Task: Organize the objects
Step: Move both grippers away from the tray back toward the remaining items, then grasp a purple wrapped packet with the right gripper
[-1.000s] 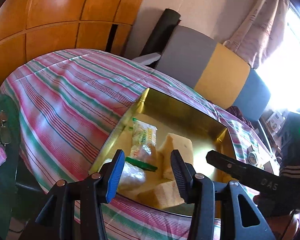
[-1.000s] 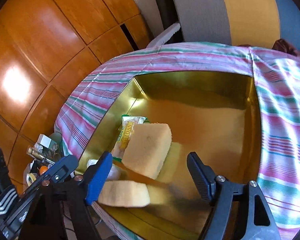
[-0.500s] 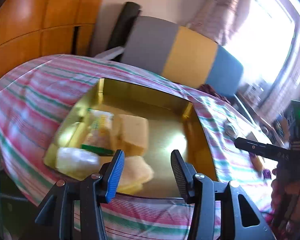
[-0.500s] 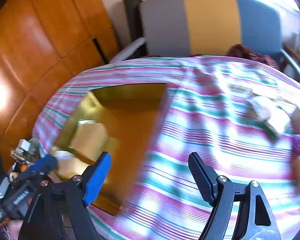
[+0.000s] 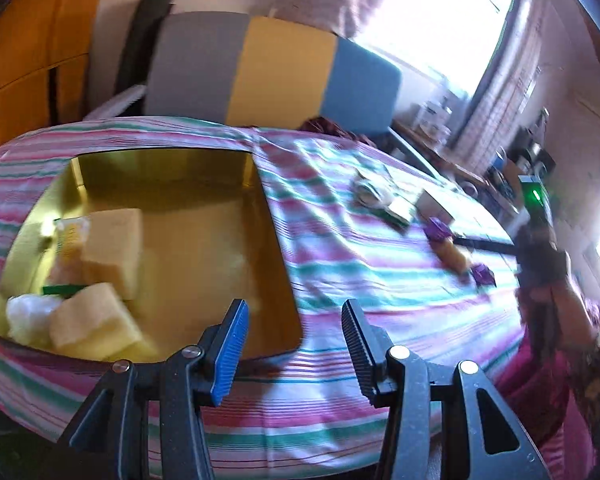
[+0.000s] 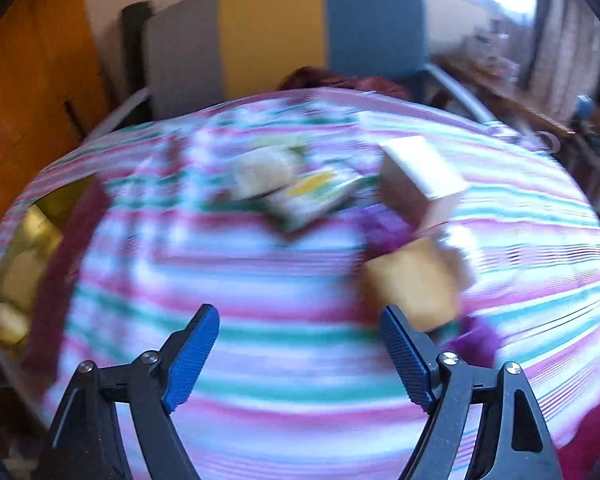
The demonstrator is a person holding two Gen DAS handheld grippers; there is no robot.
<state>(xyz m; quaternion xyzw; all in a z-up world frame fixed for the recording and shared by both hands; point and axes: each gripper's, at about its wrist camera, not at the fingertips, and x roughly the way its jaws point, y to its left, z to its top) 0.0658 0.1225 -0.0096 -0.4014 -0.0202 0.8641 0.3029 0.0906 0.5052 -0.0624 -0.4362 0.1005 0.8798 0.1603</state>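
Observation:
A gold tray (image 5: 204,248) lies on the striped cloth at left and holds two yellow sponges (image 5: 114,240), a snack packet (image 5: 70,232) and a white bag (image 5: 26,312). My left gripper (image 5: 294,344) hangs open over the tray's near right corner with nothing between its fingers. My right gripper (image 6: 300,340) is over bare cloth, its jaws opening and empty. Just right of its right finger lies a blurred yellow block (image 6: 412,280) with purple wrapping. Beyond it are a pale box (image 6: 420,176) and a flat packet (image 6: 312,196).
A grey, yellow and blue chair back (image 5: 276,68) stands behind the table. Wooden panels (image 5: 28,52) are at left. A cluttered shelf (image 5: 512,168) sits under the bright window at right. A person's arm in a pink sleeve (image 5: 548,368) reaches in at right.
Both views have swung right, away from the tray. My right gripper has left the tray for the loose items on the cloth and its jaws have widened. My left gripper's opening looks the same.

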